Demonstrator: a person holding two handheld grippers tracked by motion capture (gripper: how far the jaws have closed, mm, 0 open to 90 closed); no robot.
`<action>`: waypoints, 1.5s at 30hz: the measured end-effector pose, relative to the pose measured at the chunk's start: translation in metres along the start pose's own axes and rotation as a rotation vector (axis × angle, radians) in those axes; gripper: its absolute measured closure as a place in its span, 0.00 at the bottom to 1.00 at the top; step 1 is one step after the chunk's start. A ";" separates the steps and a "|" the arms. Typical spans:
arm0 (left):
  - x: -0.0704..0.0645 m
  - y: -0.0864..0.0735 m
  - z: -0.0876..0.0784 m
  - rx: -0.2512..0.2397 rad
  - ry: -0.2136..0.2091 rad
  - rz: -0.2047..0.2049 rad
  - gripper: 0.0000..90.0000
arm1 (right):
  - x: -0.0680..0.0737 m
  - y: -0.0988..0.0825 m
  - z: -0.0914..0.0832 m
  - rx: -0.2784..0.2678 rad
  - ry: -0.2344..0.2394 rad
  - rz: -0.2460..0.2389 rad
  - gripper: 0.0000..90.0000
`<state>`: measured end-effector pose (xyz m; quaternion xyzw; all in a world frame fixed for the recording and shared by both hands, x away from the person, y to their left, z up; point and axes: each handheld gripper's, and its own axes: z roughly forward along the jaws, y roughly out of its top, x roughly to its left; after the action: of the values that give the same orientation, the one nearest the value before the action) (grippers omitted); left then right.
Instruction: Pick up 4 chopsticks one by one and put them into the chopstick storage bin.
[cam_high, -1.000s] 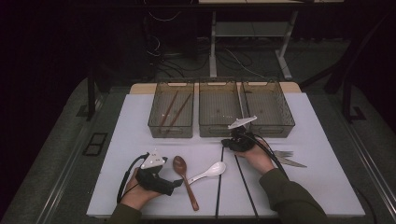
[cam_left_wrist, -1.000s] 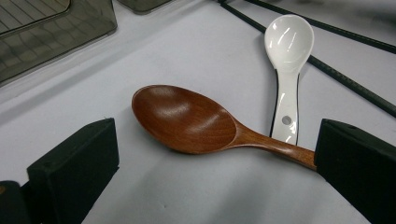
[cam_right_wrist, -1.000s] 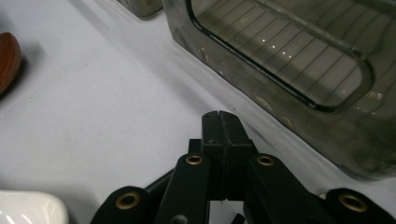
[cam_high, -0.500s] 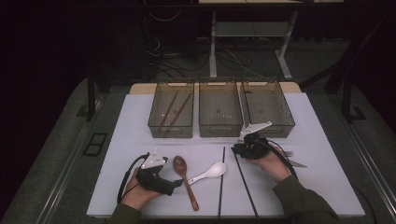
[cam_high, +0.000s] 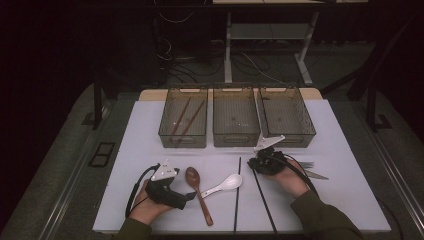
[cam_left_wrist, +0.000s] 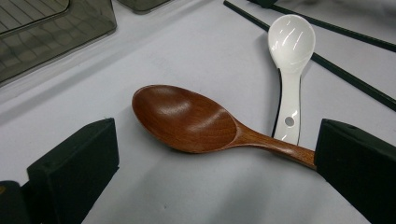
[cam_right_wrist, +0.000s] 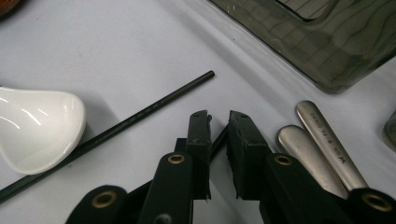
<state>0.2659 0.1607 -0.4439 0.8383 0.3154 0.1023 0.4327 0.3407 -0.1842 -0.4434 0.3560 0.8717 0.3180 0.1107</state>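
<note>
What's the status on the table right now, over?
Left gripper open, astride wooden spoon. Right gripper jaws just closing, narrow gap, black chopstick between them, not visibly clamped. White spoon lies against wooden spoon's handle.

Metal handles (cam_right_wrist: 322, 149) partly behind gripper (cam_right_wrist: 218, 122), perhaps cutlery.

Table layout around the middle smoky clear plastic bin (cam_high: 236, 118)

Two like bins flank it, the left one (cam_high: 183, 120) holding brown wooden chopsticks (cam_high: 188, 118). Nearer the person lie a brown wooden spoon (cam_high: 197, 189), a white ceramic spoon (cam_high: 224, 184), two black chopsticks (cam_high: 237, 197) and, rightward, metal cutlery handles (cam_high: 315, 172).
</note>
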 end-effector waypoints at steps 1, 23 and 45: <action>0.000 0.000 0.000 -0.001 -0.001 0.001 0.00 | 0.000 0.000 0.000 0.000 0.000 -0.003 0.88; 0.001 -0.001 0.000 0.003 0.000 0.003 0.00 | -0.014 -0.001 -0.016 -0.044 0.114 0.044 0.74; -0.001 -0.002 0.000 0.006 -0.009 0.011 0.00 | -0.017 -0.076 -0.081 -0.016 0.156 0.020 0.58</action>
<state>0.2646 0.1611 -0.4450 0.8418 0.3088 0.1000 0.4313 0.2776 -0.2757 -0.4291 0.3378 0.8716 0.3527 0.0422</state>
